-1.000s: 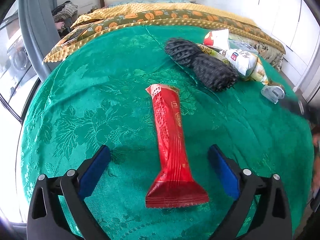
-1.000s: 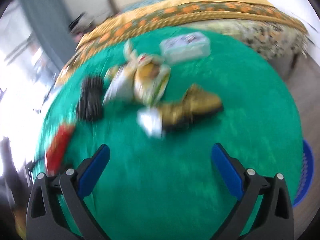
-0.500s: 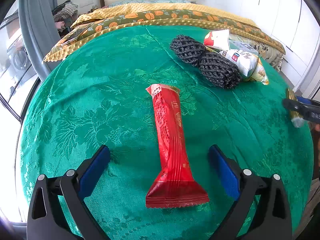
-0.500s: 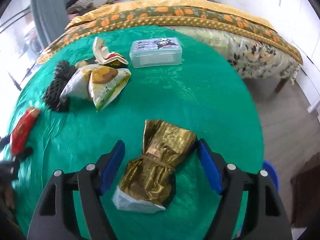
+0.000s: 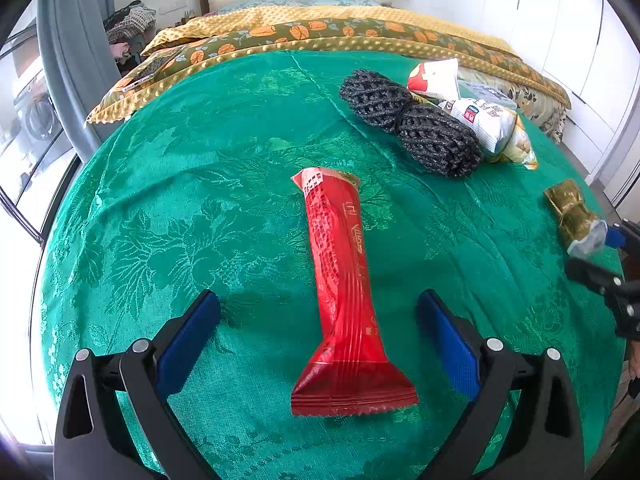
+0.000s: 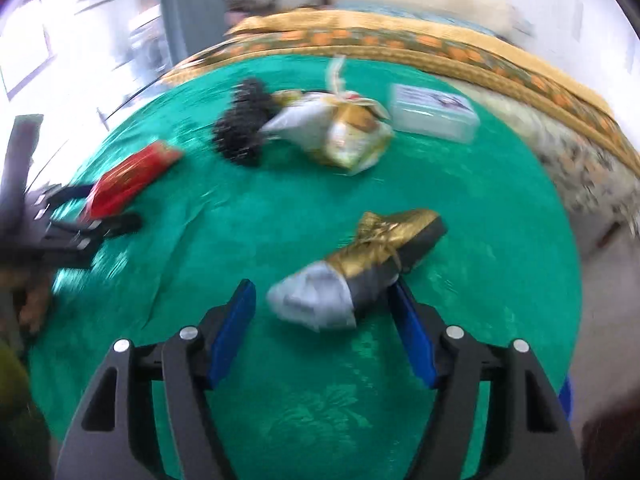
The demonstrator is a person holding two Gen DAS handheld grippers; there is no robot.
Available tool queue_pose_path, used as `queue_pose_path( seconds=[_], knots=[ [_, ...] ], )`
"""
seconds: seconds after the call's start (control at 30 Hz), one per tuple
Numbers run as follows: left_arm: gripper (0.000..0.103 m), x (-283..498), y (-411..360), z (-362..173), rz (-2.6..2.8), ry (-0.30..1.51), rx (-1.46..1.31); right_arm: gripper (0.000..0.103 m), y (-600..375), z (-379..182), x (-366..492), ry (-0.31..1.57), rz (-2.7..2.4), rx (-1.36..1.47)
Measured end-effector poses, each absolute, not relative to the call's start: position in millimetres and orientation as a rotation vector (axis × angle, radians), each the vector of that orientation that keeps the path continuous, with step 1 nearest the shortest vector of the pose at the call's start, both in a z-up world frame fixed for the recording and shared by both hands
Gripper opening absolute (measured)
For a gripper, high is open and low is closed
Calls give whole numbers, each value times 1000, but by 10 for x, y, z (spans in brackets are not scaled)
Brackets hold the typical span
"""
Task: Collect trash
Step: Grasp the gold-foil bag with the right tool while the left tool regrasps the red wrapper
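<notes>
On a round table under a green cloth (image 5: 168,184), the left gripper (image 5: 318,338) sits spread wide around a red wrapper (image 5: 340,280) near the front edge, while the right gripper (image 6: 322,322), jaws apart, brackets a gold wrapper (image 6: 376,252) near the right edge, so each should close squarely across its wrapper's middle.

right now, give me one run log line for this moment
left tool: open, straddling red wrapper | right tool: open, around gold wrapper, not closed | surface: green cloth | collected: none visible

Motion blur smears the clear box (image 6: 434,118) label and snack bags (image 6: 340,132) unreadable.
</notes>
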State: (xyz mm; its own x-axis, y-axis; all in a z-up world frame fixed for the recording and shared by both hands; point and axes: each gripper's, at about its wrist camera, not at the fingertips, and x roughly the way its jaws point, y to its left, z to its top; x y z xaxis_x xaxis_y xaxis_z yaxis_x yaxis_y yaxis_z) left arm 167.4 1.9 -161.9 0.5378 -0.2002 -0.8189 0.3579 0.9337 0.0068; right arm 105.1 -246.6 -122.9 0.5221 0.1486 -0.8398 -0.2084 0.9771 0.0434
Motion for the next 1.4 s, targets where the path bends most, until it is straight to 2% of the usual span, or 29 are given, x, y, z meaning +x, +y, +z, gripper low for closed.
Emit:
queue_pose_path(
  seconds=[0.07,0.17,0.47,0.6,0.63,0.7,0.8,0.87,0.9,0.93,1.1,1.2,1.33,1.4],
  knots=[
    [97,1674,18,-1618,-335,947,181,81,-2534,-1224,1036,1012,203,-51],
    [98,1673,44,-1615,-353,947,166,85,-2708,-1212,994,1041,186,66],
    [98,1626,537,-1459,-456,962,6,85,-2913,-1094,861,1109,128,179],
    [97,1707,407,-1397,-464,963,29,85,-2909,-1123,954,1107,80,208],
    [95,1718,343,-1391,-468,961,52,85,-2884,-1133,999,1109,62,197],
    [83,1775,184,-1418,-468,977,109,80,-2849,-1157,1093,1126,46,211],
    [70,1847,23,-1479,-464,1002,154,66,-2813,-1176,1174,1148,44,204],
    [50,1856,-25,-1496,-449,1000,185,44,-2792,-1197,1213,1165,63,200],
    [41,1852,-42,-1491,-441,994,205,41,-2791,-1196,1211,1169,70,202],
    [22,1849,-37,-1484,-444,996,206,38,-2794,-1180,1193,1164,76,203],
    [17,1741,82,-1433,-474,1002,142,38,-2777,-1040,1016,1128,127,164],
    [17,1618,83,-1418,-497,1003,112,38,-2710,-1044,924,1183,201,105],
    [17,1507,15,-1417,-517,1004,87,51,-2758,-1065,904,1191,183,60],
    [17,1483,-30,-1412,-519,1002,85,51,-2842,-1089,913,1186,123,60]
  ],
)
